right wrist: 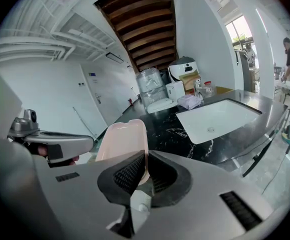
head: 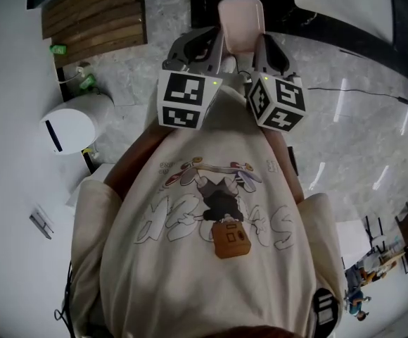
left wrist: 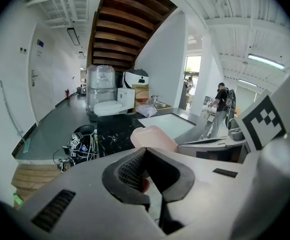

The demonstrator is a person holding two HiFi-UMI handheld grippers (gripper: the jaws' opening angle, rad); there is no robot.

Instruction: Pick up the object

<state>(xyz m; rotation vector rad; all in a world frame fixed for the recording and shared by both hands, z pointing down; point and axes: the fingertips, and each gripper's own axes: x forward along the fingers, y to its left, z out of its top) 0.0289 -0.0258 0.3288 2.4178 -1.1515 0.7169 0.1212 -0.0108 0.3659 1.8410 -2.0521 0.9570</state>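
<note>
A pale pink oblong tray (head: pixel 240 21) is held up in the air in front of the person's chest, above the floor. My left gripper (head: pixel 221 46) grips its left edge and my right gripper (head: pixel 261 46) grips its right edge. In the left gripper view the tray (left wrist: pixel 153 137) rises just past the jaws, and the left gripper (left wrist: pixel 145 157) is shut on its rim. In the right gripper view the tray (right wrist: pixel 122 140) stands on edge, with the right gripper (right wrist: pixel 146 162) shut on its near rim. The tray's inside looks bare.
A black marble counter with a white sink (right wrist: pixel 219 117) lies ahead, its basin (head: pixel 342 4) at the top of the head view. Wooden stair treads (head: pixel 93 14) and a white round bin (head: pixel 73 124) are to the left. A person (left wrist: pixel 222 103) stands far off; a cable (head: pixel 359 92) crosses the floor.
</note>
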